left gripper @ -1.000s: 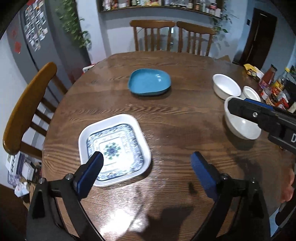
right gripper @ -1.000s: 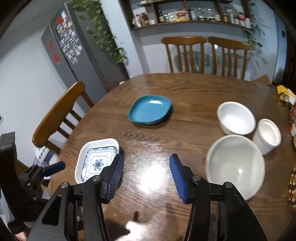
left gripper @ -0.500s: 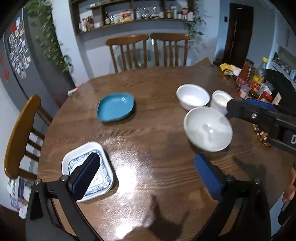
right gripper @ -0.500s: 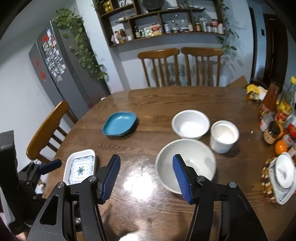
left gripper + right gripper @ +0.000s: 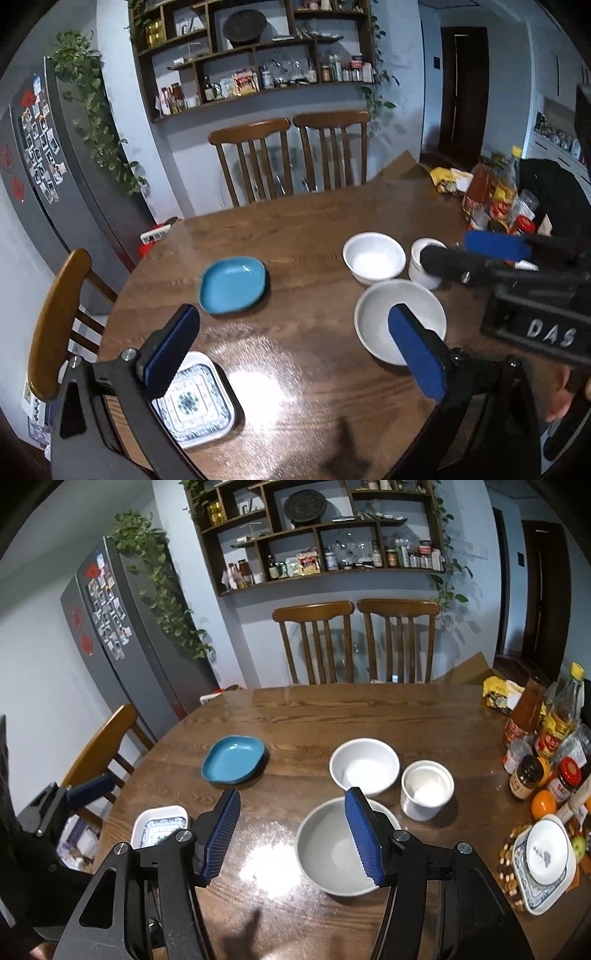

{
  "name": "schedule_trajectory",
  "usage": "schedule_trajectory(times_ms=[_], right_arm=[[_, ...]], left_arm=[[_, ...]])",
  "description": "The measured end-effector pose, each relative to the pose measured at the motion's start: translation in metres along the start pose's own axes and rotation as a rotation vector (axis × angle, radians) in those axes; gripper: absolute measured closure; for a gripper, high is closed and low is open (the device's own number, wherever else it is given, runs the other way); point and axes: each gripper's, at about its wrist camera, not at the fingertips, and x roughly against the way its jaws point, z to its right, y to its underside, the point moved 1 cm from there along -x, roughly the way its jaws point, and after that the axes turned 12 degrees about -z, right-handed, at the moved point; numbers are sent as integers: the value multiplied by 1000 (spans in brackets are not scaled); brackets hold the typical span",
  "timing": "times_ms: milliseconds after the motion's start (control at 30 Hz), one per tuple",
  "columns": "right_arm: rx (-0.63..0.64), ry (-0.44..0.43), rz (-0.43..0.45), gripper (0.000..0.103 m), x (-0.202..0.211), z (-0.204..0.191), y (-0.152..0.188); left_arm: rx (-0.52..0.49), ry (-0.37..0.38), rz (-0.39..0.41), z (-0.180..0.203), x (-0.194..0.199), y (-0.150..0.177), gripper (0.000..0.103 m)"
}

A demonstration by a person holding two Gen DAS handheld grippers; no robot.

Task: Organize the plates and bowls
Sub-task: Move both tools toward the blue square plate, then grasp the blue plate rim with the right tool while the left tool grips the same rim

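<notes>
The plates and bowls sit apart on the table (image 5: 424,716): blue plate (image 5: 233,758), patterned square plate (image 5: 194,400), large bowl (image 5: 334,849), smaller bowl (image 5: 364,766) and cup (image 5: 426,788), all empty. Both grippers have pulled up and back, widening the view; nothing is sorted. The left gripper (image 5: 291,350) and right gripper (image 5: 291,836) gape, gripping nothing.

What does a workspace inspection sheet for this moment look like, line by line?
Surface: round wooden table, glare patch near the front.
Job's things: blue plate; patterned square plate at the left edge; large white bowl; smaller white bowl; white cup. All apart, none stacked.
Clutter: bottles and jars, an orange, a dish on a patterned plate, all at the right edge.
Grippers: left gripper open, empty; right gripper open, empty.
Cables: nothing seen.
Surroundings: wooden chairs, fridge, wall shelves.
</notes>
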Motion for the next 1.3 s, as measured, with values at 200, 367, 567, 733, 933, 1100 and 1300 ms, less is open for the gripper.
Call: schedule_trajectory(times_ms=[200,367,567,733,933,1100,1300], right_arm=[[-7,-29,-14,43,-17,-6,-10],[1,-37,-62,43,-46,-14,-16],[-12,-50,-155,43,-96,-21,-24],[-13,-43,-234,43,-139,-26,-25],[-11,-30,-312,43,-193,-38,-28],[-62,-44,-335,43,-236,-41,-38],[-127,-44,-354,47,-285,-43,-48]], left_arm=[[40,-63,17,-22,-7,-10,1],[84,-85,-36,-41,-30,-6,1],[136,-101,-103,-63,-58,2,1],[195,-120,-142,-86,-86,12,1],[279,-154,-197,-119,-121,21,1],[321,-160,-239,-138,-146,26,1],[317,-154,-265,-145,-165,27,1]])
